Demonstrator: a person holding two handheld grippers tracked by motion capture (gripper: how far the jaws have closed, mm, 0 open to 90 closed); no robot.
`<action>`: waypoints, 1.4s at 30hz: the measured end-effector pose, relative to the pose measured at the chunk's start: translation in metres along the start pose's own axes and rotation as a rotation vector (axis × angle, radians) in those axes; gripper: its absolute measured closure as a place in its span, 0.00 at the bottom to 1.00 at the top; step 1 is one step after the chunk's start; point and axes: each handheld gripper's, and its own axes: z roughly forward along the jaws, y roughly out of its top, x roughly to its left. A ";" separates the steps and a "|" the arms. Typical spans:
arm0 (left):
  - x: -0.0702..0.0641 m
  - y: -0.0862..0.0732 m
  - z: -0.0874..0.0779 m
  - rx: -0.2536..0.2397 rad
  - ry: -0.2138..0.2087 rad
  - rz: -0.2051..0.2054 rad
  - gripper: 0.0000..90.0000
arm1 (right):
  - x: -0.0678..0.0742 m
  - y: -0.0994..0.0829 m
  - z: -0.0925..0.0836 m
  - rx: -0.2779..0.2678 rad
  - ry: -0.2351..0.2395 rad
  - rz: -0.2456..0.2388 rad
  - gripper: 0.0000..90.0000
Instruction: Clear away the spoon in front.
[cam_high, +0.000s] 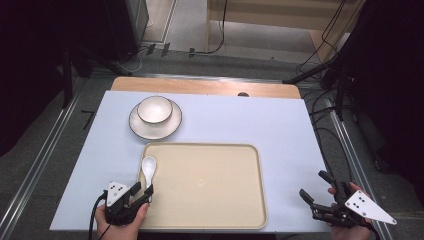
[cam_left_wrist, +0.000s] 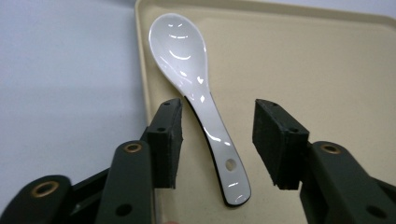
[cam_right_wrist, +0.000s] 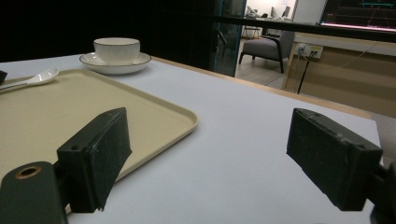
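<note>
The white spoon (cam_left_wrist: 201, 102) lies along the left edge of the beige tray (cam_high: 225, 200), its handle between the wide open jaws of the left tool (cam_high: 141, 192), probably for a grasp or a release, while the right tool (cam_high: 315, 189) hovers wide open and empty over the desk (cam_high: 290, 130).

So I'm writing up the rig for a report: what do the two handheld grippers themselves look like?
Both are black, two-jaw tools. The left gripper carries a grey three-cornered plate with small black dots on top and trails a black cable toward the table's near edge. The right gripper has the same dotted grey plate. Up close the jaws are dark arms with brass-coloured rivets, ending in blocky black pads. No sleeves are visible.
</note>
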 end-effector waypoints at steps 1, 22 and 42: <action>0.000 0.001 -0.001 -0.002 -0.009 0.000 0.56 | 0.000 0.000 0.000 0.000 0.000 -0.001 0.15; -0.004 0.030 -0.016 -0.134 -0.112 0.095 0.00 | -0.001 0.000 0.000 -0.001 -0.002 -0.005 0.15; 0.042 0.040 -0.032 -0.223 -0.238 0.149 0.00 | -0.001 -0.001 0.001 0.001 -0.006 -0.003 0.15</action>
